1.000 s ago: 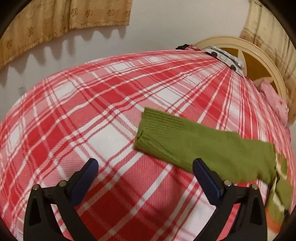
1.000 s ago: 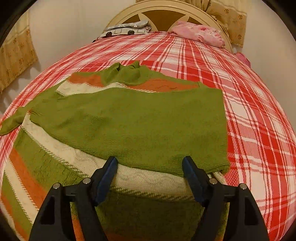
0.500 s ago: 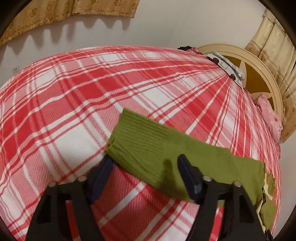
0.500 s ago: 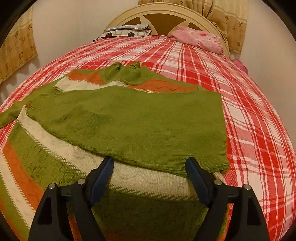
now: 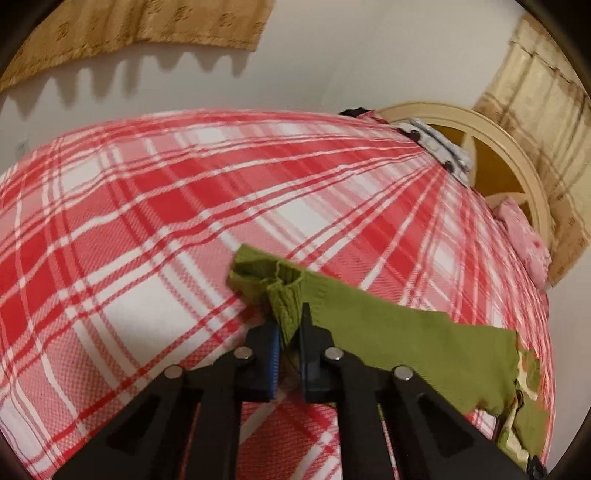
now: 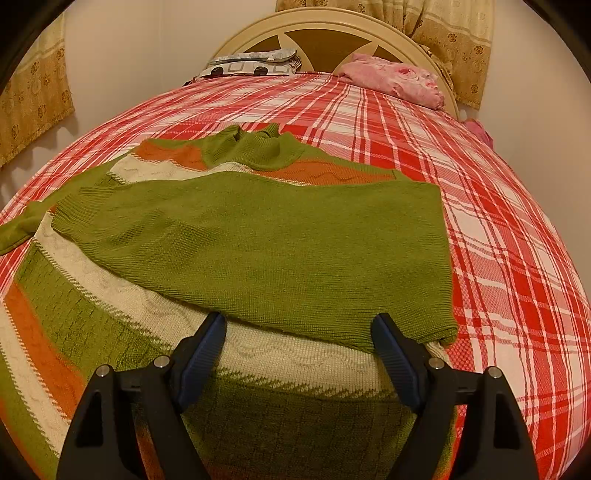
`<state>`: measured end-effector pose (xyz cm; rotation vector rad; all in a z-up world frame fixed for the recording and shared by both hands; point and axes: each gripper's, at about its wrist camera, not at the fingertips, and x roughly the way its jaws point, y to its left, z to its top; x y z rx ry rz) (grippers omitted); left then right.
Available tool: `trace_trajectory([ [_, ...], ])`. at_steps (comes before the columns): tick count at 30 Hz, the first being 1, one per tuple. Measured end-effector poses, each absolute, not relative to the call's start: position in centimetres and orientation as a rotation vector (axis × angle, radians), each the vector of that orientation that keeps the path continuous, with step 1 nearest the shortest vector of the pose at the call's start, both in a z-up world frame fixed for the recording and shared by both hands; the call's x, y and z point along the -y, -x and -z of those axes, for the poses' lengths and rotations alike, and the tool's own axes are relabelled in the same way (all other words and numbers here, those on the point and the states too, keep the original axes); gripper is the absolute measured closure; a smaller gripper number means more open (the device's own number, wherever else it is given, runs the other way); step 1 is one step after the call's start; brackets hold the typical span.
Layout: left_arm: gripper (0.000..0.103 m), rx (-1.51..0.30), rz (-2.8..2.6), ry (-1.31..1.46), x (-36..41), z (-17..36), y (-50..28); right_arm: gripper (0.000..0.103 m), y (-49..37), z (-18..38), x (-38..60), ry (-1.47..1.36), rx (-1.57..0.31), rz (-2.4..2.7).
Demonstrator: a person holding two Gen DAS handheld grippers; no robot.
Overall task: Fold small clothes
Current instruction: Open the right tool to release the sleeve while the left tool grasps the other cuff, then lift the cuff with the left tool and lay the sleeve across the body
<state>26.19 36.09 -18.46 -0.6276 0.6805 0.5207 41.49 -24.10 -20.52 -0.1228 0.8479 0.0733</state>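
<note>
A green, cream and orange striped knit sweater (image 6: 110,332) lies flat on a red plaid bedspread (image 6: 517,258). One green sleeve (image 6: 266,243) is folded across its chest. In the left wrist view the other green sleeve (image 5: 406,332) stretches out over the bedspread (image 5: 147,240), and my left gripper (image 5: 290,325) is shut on its ribbed cuff (image 5: 269,280), which bunches up between the pads. My right gripper (image 6: 299,339) hovers open over the sweater's lower body, just below the folded sleeve's edge, with nothing pinched between its fingers.
A cream round headboard (image 6: 325,22) stands at the far end of the bed. A patterned pillow (image 6: 251,64) and a pink cloth (image 6: 399,79) lie against it. Yellow curtains (image 6: 454,40) hang on the walls. The bedspread stretches to the sweater's right.
My left gripper moved forward onto the outstretched sleeve's cuff and went from wide open to shut on it, bunching the cuff. The right gripper stayed put.
</note>
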Motion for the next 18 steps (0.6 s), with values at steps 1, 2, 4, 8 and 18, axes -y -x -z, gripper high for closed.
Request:
trace_trajectory([
  [1,0.097,-0.669,-0.496,0.61,-35.7,17.9,-26.3,0.021,-41.5,20.5,24.1,0.122,-0.848,-0.073],
  [2,0.097,-0.665,-0.49,0.592,-35.5,17.5,-26.5,0.021,-41.5,20.5,24.1,0.122,-0.847,-0.072],
  [4,0.097,-0.645,-0.47,0.541,-34.6,16.2,-26.8,0.021,-41.5,20.5,24.1,0.121,-0.847,-0.073],
  [8,0.097,-0.617,-0.424,0.515,-33.5,14.0,-27.3,0.021,-41.5,20.5,24.1,0.12,-0.847,-0.073],
  [18,0.097,-0.541,-0.334,0.473,-30.9,9.2,-29.3,0.02,-41.5,20.5,24.1,0.114,-0.845,-0.07],
])
